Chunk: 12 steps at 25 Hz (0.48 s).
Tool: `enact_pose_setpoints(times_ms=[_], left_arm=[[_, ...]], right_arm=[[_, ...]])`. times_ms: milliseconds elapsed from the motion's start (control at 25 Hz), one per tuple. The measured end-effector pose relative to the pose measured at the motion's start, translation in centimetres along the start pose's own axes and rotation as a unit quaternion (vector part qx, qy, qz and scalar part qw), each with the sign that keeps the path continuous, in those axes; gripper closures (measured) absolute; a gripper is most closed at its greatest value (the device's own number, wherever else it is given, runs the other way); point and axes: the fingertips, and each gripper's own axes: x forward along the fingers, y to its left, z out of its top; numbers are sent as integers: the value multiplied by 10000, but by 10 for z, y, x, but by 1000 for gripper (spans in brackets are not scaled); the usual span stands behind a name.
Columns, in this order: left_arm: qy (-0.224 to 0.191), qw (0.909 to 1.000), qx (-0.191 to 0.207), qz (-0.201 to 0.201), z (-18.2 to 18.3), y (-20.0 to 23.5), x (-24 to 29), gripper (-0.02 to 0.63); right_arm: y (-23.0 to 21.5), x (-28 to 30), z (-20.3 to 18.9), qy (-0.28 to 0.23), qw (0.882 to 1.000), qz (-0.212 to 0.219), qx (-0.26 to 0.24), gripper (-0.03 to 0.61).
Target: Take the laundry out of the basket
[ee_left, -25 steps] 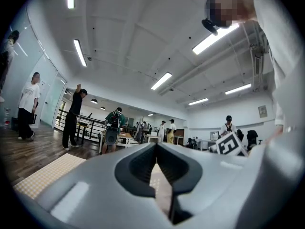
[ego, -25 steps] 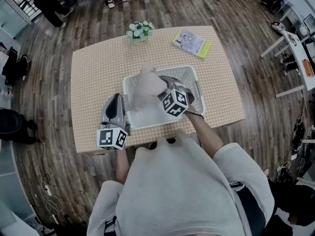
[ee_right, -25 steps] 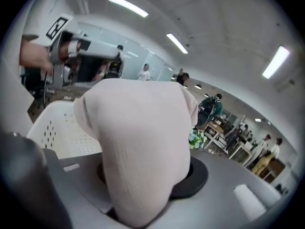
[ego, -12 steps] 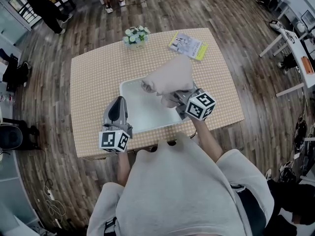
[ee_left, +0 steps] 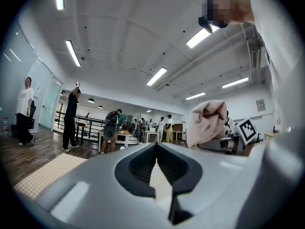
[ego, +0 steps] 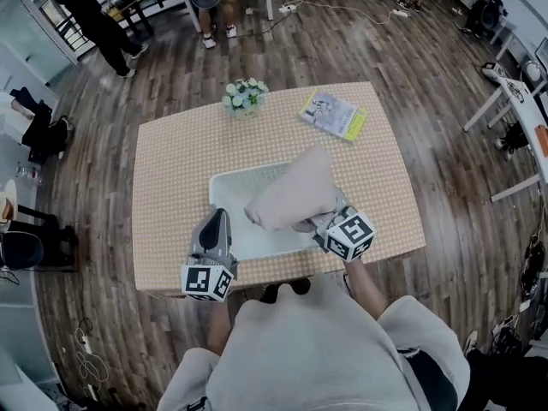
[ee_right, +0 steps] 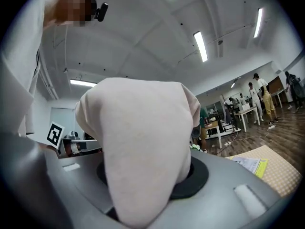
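A white laundry basket (ego: 224,181) sits at the middle of the checkered table. My right gripper (ego: 318,223) is shut on a beige cloth (ego: 291,197) and holds it up over the basket's right half. The bunched cloth (ee_right: 143,147) fills the right gripper view and hides the jaws. My left gripper (ego: 220,216) hovers at the basket's near left corner, pointing level. Its jaws meet with nothing between them (ee_left: 156,145). In the left gripper view the cloth (ee_left: 206,123) shows off to the right.
A small pot of flowers (ego: 243,98) stands at the table's far edge and a yellow-edged booklet (ego: 333,115) lies at the far right. The table's near edge is close to my body. People (ee_left: 71,118) stand in the room beyond.
My right gripper has lifted the beige cloth up out of the basket, rolled, and carried it to the right. The left gripper has shifted a little along the basket's near left side.
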Motion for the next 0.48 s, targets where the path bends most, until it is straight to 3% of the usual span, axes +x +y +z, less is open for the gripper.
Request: enact_pose_setpoints(times_ms=[240,480], left_arm=[[86,9999,-42,119,-6,-14,-6,603],[-227,9997,81,9,6,-33,-13,603]], right_arm=[[1,-12,10,-163,9998,128,59,410],[12,-40,11,-269,9995,94,107,410]])
